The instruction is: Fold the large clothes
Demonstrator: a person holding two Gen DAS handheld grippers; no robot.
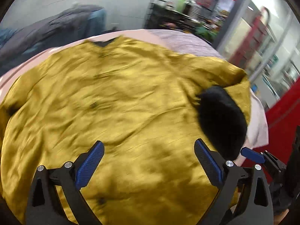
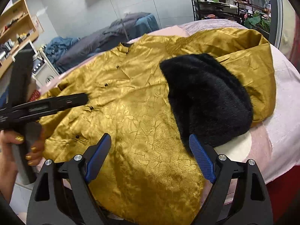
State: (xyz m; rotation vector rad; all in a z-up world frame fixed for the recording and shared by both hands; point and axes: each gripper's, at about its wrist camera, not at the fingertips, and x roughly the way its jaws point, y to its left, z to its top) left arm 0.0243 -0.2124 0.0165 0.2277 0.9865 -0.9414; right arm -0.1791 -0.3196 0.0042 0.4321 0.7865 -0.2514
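A gold jacket lies spread across the bed, its black fur lining turned out at the right. Both tongs – left, right – hang tilted down over its near hem, released and empty. A hand grips the left handle.

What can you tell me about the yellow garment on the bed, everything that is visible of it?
The yellow garment is a large, shiny, satin-like coat with a woven crackle pattern and many wrinkles. It lies spread flat, front up, on a pink bed cover. A row of small dark buttons runs down its front, to a dark collar at the far end. One sleeve is folded inward over the body, showing a wide black furry cuff. No gripper touches it.
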